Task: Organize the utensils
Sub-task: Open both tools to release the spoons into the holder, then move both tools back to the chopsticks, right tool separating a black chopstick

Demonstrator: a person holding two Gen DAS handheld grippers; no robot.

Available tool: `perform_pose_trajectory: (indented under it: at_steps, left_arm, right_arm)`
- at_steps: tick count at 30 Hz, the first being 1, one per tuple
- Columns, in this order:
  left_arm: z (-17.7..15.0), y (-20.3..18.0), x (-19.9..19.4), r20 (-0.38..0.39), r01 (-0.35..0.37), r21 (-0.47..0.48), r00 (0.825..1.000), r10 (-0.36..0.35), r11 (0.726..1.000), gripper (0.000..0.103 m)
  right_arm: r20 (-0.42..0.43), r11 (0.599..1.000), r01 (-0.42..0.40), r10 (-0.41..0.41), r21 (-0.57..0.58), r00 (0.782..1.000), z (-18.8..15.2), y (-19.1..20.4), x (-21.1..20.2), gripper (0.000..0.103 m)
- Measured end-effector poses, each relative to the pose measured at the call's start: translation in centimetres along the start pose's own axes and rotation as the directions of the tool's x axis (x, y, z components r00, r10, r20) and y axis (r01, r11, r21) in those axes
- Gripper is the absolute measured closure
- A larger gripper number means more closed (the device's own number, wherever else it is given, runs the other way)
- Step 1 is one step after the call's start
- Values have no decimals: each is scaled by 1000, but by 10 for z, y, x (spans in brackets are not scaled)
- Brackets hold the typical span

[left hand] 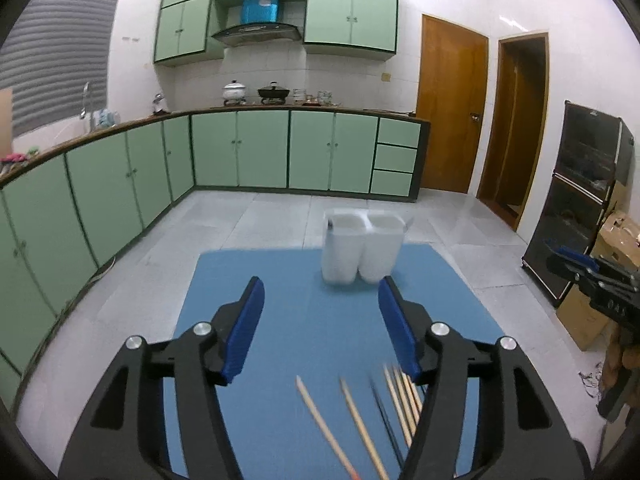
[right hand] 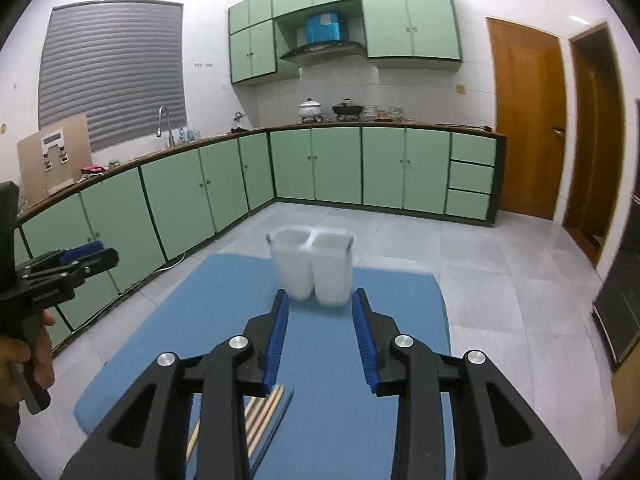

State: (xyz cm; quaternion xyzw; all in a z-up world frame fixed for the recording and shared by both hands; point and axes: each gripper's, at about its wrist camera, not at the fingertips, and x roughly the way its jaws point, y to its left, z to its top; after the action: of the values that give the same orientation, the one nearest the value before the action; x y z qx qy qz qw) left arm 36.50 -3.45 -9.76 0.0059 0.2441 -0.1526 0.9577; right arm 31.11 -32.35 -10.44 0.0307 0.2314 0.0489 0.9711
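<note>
Both grippers, left [left hand: 320, 294] and right [right hand: 320, 304], are hovering with fingers apart and empty over the chopsticks [left hand: 360, 416] lying loose on the mat [left hand: 280, 276], needing a pinch, then the holder [left hand: 362, 248]

Tabletop [left hand: 248, 280] has a matt blue cover, looks like smooth cloth or foam, hard to say which. The chopsticks [left hand: 360, 424] are mostly pale bare wood with a dull finish, plus a darker one beside them. The white holder [left hand: 360, 248] looks like frosted, semi-see-through plastic. Both grippers, left [left hand: 320, 300] and right [right hand: 320, 312], are matt black plastic with ribbed blue pads [right hand: 278, 336] and shiny metal bolts. Floor tiles [left hand: 280, 216] are grey and slightly glossy.
</note>
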Motion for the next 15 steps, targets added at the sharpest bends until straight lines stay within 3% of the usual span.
perform_pose_trajectory:
  at_steps: [6, 11, 15]
  left_arm:
    - [-85, -6, -47, -43, -17, -32, 999, 15, 999, 41]
    - [-152, -14, -52, -146, -33, -56, 989, 24, 998, 41]
    - [-184, -23, -49, -187, -68, -39, 980, 59, 997, 41]
  right_arm:
    - [-22, 999, 20, -20, 40, 1000, -88, 30, -45, 65]
    - [-117, 998, 10, -3, 64, 993, -161, 48, -43, 65]
    - [-166, 997, 1, 11, 75, 986, -195, 58, -43, 65]
